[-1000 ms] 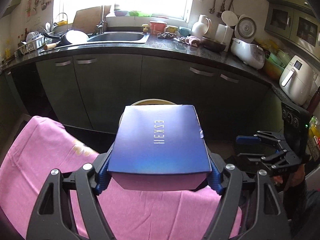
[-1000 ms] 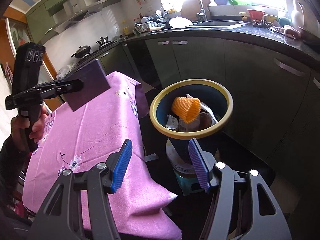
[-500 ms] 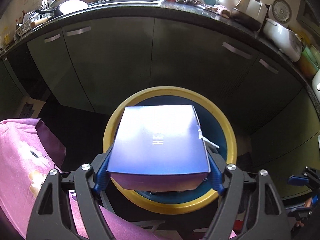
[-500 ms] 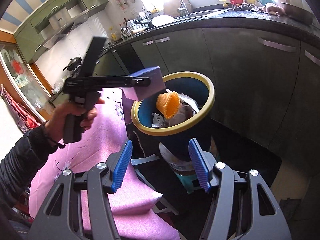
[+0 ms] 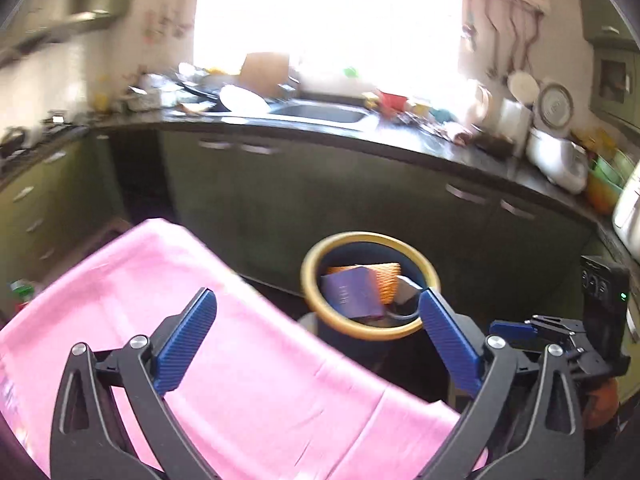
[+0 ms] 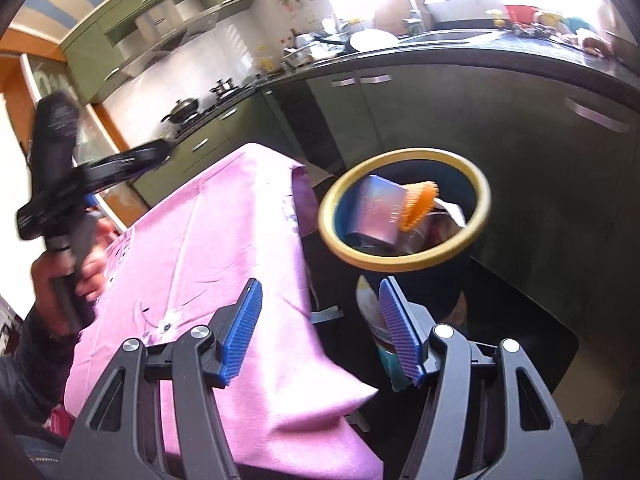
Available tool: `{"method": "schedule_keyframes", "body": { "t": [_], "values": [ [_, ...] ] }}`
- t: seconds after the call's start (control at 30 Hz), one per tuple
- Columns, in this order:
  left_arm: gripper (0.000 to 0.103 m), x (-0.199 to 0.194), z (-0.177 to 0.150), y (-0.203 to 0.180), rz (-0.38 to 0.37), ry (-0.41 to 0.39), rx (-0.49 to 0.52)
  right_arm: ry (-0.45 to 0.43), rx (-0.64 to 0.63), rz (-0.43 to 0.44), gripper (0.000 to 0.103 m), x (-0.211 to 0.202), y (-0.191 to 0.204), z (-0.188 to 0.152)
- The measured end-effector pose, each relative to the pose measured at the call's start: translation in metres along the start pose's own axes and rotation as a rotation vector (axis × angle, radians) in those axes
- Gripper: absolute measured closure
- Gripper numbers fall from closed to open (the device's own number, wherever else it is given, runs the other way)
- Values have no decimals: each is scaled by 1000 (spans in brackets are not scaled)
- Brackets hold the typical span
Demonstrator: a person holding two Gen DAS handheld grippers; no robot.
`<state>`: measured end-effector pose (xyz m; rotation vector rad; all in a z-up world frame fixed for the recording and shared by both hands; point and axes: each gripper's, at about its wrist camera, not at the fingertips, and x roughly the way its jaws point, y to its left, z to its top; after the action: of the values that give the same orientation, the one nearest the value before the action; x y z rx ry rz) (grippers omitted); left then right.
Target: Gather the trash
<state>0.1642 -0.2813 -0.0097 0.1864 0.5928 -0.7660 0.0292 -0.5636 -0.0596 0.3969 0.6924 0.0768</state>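
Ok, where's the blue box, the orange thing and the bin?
Blue box (image 6: 378, 210), right wrist view, its top face.
Orange thing (image 6: 420, 206), right wrist view, its ribbed side.
Bin (image 5: 310, 280), left wrist view, its yellow rim.

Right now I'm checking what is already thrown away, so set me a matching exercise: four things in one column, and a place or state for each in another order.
Things:
1. blue box
2. orange mesh cup
3. left gripper
4. pink tablecloth

Places or states:
A. draped over the table beside the bin
B. jaws open, nothing between them
C. lying tilted inside the bin, at its left side
D. inside the bin, right of the box

Pairs: 1-C, 2-D, 3-B, 4-A
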Motion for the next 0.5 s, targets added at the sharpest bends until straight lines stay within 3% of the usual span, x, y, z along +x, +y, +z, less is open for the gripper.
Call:
{"method": "schedule_keyframes", "body": {
  "t": [0.1,0.27,0.5],
  "values": [
    [6,-64,-30,18,132,-59,-74,-15,-76,14,39,4,30,1],
    [6,-140,-76,45,368,-91,-176,-40,-206,-1,35,0,81,-4],
    [6,-205,-115,56,589,-103,-230,-117,-311,-65,12,-30,132,-15]
  ]
}}
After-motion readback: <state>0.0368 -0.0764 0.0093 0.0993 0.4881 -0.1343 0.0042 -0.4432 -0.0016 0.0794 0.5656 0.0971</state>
